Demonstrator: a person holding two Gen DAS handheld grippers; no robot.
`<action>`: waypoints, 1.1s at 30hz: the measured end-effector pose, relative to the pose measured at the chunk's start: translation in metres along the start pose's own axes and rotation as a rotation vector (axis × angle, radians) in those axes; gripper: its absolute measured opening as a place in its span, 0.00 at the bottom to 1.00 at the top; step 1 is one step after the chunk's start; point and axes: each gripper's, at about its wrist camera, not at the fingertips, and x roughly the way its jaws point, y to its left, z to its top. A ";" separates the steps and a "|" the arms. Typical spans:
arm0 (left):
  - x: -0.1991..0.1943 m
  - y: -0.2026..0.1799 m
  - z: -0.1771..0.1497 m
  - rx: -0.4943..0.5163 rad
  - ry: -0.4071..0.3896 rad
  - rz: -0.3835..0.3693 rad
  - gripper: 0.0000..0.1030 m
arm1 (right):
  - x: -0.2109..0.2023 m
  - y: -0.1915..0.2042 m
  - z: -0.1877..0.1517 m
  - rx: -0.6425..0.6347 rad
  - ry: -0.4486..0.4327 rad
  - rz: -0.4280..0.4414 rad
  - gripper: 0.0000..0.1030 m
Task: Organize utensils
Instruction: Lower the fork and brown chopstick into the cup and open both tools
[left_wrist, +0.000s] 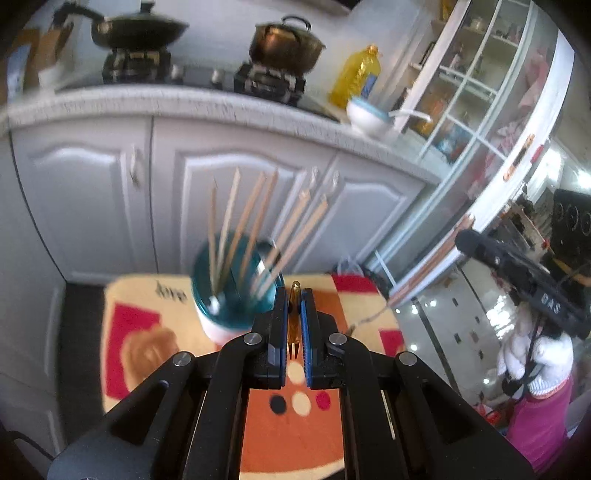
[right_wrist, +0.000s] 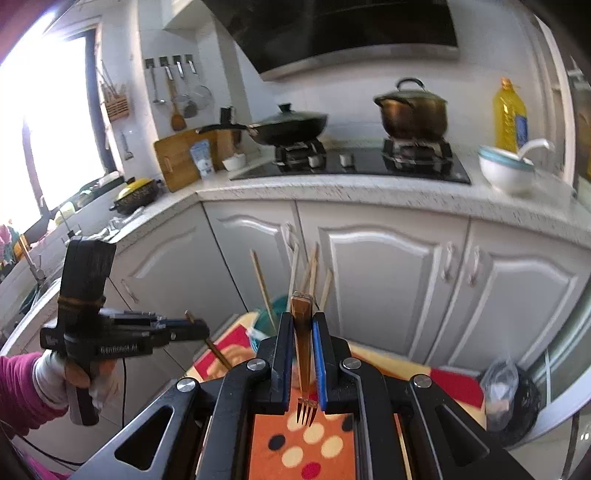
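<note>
My left gripper is shut on a small gold fork whose tines point back at the camera. It hangs above a patterned table mat. Just ahead and to the left stands a teal utensil holder with several wooden chopsticks fanned out of it. My right gripper is shut on a second gold fork, tines also toward the camera. From the right wrist view the holder lies just beyond the fingers, and the left gripper is off to the left with its fork slanting down.
White cabinet doors and a speckled counter rise behind the small table. On the counter are a wok, a pot, an oil bottle and a bowl with a ladle. A black bag sits on the floor at right.
</note>
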 end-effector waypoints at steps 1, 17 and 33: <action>-0.003 0.001 0.009 0.012 -0.017 0.018 0.05 | 0.001 0.002 0.004 -0.006 -0.004 0.002 0.09; 0.060 0.041 0.036 0.037 -0.008 0.193 0.05 | 0.073 0.022 0.055 -0.012 -0.037 0.020 0.09; 0.121 0.062 0.015 0.027 0.096 0.249 0.04 | 0.145 0.012 0.009 0.020 0.132 0.044 0.09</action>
